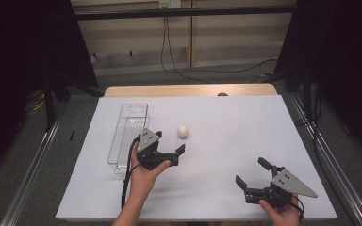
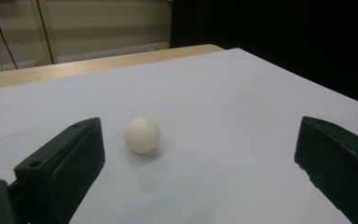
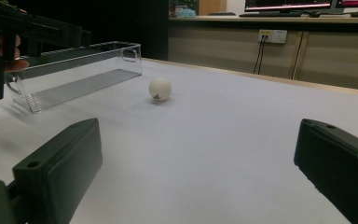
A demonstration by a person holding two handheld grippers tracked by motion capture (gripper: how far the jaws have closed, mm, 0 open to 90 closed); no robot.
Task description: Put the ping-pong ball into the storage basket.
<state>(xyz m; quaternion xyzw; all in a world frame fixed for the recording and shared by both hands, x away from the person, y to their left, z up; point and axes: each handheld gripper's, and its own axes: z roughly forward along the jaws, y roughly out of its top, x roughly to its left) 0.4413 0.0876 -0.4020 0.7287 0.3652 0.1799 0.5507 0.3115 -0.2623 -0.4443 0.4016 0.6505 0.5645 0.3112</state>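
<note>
Both grippers, left (image 1: 169,143) and right (image 1: 250,173), gaped wide and empty; the ball (image 1: 183,131) lay mid-table beside the tray (image 1: 128,123), and a careless nudge could roll it off.

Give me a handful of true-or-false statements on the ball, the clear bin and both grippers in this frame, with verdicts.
1. The small white ball lies on the white table sheet, outside the clear plastic bin. True.
2. The left gripper is shut on the ball. False: its jaws stand wide apart and the ball rests free ahead of them.
3. The right gripper is open. True.
4. The ball sits inside the bin. False: the bin holds nothing and the ball lies beside it.
5. The right gripper is nearer the ball than the left. False: the left is nearer.
</note>
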